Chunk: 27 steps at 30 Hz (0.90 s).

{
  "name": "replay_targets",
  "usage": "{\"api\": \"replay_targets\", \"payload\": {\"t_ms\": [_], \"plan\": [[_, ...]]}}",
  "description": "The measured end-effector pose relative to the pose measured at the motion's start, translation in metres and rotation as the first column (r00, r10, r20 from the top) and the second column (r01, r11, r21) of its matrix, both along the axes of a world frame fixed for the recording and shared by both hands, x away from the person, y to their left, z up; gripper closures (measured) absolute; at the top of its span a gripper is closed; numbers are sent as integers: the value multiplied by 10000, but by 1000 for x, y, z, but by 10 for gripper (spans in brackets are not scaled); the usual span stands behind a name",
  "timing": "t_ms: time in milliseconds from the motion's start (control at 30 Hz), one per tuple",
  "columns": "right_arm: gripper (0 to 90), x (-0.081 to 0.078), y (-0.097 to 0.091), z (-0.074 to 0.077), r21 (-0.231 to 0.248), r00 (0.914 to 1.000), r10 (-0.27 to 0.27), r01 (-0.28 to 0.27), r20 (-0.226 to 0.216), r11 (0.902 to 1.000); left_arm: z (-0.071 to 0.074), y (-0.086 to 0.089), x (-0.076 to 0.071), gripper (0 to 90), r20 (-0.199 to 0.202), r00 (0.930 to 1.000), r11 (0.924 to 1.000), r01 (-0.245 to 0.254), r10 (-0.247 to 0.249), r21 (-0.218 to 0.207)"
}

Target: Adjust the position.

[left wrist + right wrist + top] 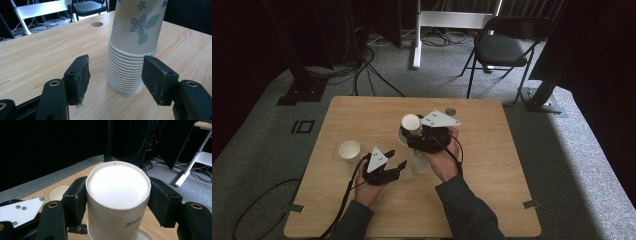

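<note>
High view: right gripper (416,131) grips the upside-down paper cup (410,121) at desk (492,165) centre; left gripper (396,159) sits at its 7 o'clock; single cup (349,150) at 9 o'clock.
Left gripper view: fingers (77,78) open, just short of the cup stack (126,77).
Right gripper view: fingers (75,200) clamp the cup's sides.

Matt paper cups (130,62); smooth wood-grain table (45,57); rough carpet (572,150).
</note>
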State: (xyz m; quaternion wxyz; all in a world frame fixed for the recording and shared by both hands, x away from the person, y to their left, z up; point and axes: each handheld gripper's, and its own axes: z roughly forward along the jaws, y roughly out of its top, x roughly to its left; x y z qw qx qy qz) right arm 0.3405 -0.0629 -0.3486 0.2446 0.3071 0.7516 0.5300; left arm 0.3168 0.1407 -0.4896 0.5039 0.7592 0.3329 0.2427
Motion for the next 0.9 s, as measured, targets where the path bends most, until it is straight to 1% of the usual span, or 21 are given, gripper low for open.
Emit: {"api": "replay_targets", "payload": {"t_ms": [33, 133, 167, 300, 400, 467, 500, 533, 900], "plan": [[360, 0, 1, 0, 8, 10000, 28, -28, 4, 10000, 1, 2, -1, 394, 19, 10000, 10000, -40, 40, -52], [360, 0, 3, 0, 30, 10000, 69, -69, 25, 10000, 1, 4, -1, 397, 31, 10000, 10000, -67, 67, -53], [360, 1, 5, 0, 55, 10000, 100, -100, -2, 9999, 1, 8, -2, 406, 41, 9999, 9999, -144, 145, -70], [360, 2, 8, -1, 115, 9998, 182, -182, -29, 9998, 2, 11, -3, 410, 63, 9998, 9998, -194, 195, -75], [360, 2, 12, -2, 186, 9994, 340, -339, -64, 9993, 3, 13, -4, 415, 93, 9997, 9997, -227, 228, -102], [359, 2, 14, -2, 181, 9993, 379, -378, -71, 9991, 4, 15, -5, 420, 150, 9995, 9995, -283, 285, -116], [359, 3, 15, -2, 182, 9992, 400, -399, -76, 9990, 4, 16, -6, 423, 262, 9991, 9994, -330, 333, -98], [359, 3, 16, -2, 184, 9991, 421, -420, -88, 9989, 5, 17, -6, 424, 293, 9990, 9994, -347, 349, -96], [359, 4, 27, -5, 182, 9984, 542, -539, -153, 9984, 9, 24, -10, 437, 526, 9971, 9983, -537, 547, -208]]}}
